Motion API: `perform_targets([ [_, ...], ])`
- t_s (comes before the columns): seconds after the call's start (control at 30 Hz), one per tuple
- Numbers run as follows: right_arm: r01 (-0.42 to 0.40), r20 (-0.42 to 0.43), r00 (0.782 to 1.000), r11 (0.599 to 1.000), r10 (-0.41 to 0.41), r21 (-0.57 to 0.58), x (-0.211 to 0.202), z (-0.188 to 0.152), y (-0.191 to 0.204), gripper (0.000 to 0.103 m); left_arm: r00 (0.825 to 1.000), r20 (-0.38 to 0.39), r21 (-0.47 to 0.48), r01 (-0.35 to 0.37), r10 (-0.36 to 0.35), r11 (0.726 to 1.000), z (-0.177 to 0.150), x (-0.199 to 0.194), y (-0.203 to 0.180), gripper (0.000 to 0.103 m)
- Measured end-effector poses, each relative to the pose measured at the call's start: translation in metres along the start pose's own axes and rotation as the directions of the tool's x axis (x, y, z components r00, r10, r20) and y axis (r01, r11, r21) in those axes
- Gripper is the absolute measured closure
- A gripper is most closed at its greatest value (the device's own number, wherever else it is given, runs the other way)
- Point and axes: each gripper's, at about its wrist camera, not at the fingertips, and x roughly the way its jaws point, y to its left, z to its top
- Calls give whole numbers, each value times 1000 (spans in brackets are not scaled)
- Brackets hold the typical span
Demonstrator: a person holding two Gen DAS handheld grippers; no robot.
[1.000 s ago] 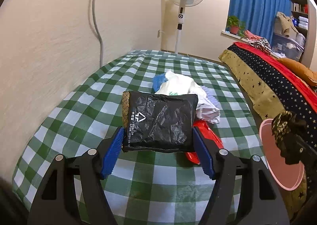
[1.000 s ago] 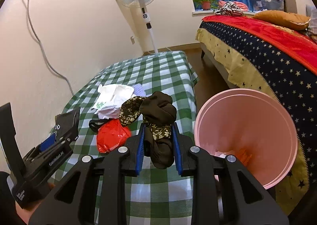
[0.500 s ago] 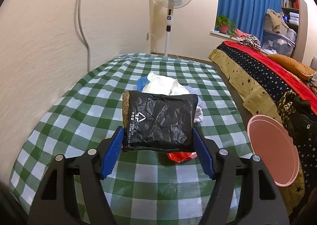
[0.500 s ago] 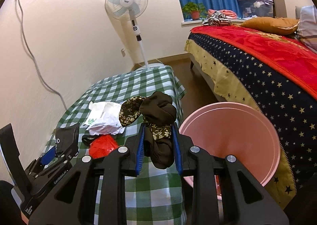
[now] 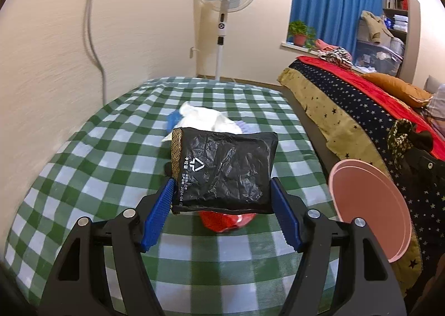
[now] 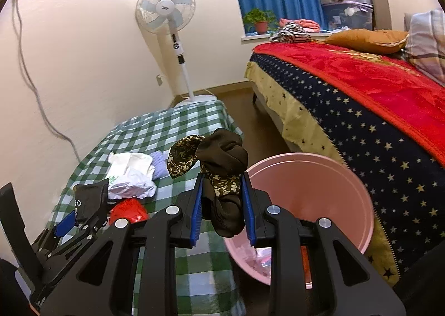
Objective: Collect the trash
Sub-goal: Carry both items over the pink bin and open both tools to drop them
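The left gripper (image 5: 221,206) clamps a crinkled black packet (image 5: 225,168), the right gripper (image 6: 222,211) a bunched brown floral cloth (image 6: 222,160) beside the pink bin (image 6: 314,177).

On the table (image 5: 83,177) lies a trash pile (image 5: 205,121); right of it, the bin (image 6: 319,190), then the bed (image 6: 361,110).

Black angular left gripper (image 5: 221,213), ridged blue finger pads (image 5: 157,215), silver screws, matching right gripper (image 6: 222,211)
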Motion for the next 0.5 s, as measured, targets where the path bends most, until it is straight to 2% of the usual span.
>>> perform_targets([
  [0.5, 145, 43, 988, 987, -148, 69, -20, 30, -58, 77, 986, 16, 83, 164, -166, 983, -1, 10, -59, 36],
])
